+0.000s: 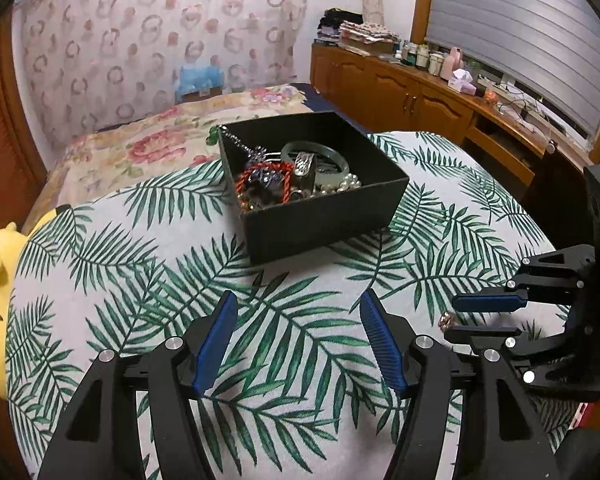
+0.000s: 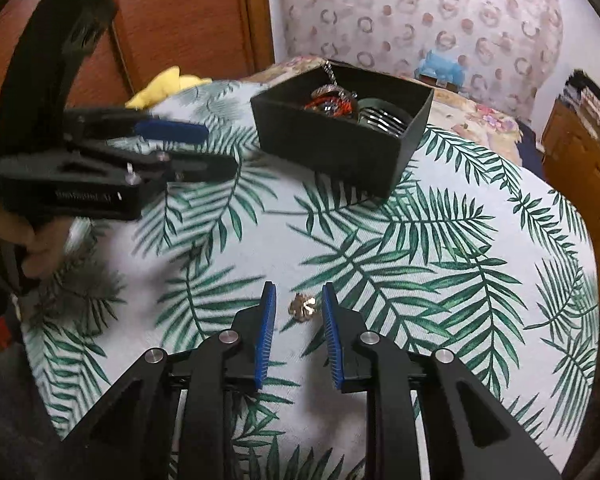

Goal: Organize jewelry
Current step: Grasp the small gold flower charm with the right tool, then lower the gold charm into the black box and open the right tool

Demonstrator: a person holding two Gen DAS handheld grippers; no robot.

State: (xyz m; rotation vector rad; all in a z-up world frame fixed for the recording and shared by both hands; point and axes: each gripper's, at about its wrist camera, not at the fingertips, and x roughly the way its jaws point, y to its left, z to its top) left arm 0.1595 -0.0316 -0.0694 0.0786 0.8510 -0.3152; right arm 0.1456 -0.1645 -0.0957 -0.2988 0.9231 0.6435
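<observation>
Small gold trinket (image 2: 303, 307) lies on the desk (image 2: 440, 280) between the open right tongs (image 2: 299, 300); lower, close squarely, then carry to the black box (image 2: 340, 148); left tongs (image 1: 296, 304) idle, open.

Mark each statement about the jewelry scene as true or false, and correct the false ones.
1. A small gold piece lies on the leaf-print cloth between the fingers of the right tool. True.
2. The right tool is shut on that piece. False: its fingers stand apart from it.
3. The black box is empty. False: it holds a green bangle, pearls and more.
4. The left tool is open and holds nothing. True.
</observation>
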